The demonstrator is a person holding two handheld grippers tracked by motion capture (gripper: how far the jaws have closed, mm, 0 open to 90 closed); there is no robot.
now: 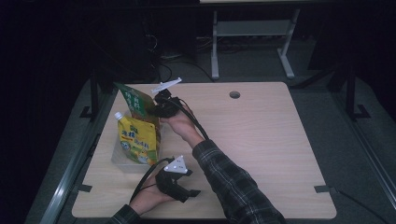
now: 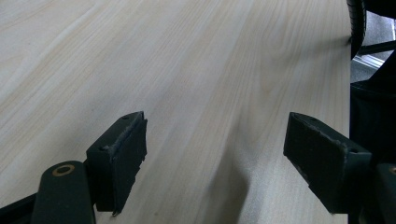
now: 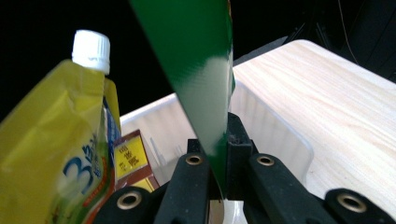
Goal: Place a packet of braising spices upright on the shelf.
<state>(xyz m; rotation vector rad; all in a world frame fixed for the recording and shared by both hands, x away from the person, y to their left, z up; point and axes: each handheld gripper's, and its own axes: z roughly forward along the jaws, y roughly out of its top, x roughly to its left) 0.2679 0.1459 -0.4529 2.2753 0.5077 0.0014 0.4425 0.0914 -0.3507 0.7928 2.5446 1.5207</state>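
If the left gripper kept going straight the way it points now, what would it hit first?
Probably nothing soon: ahead of the open left gripper lies bare table, then its far edge. Depth is hard to judge.

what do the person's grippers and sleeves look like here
Both grippers are black. The left gripper carries a grey three-cornered plate with small dark dots, and a black cable trails from it. Its jaws end in flat, rough-edged black pads. The right gripper has brass-coloured rivets. The sleeves are dark plaid.
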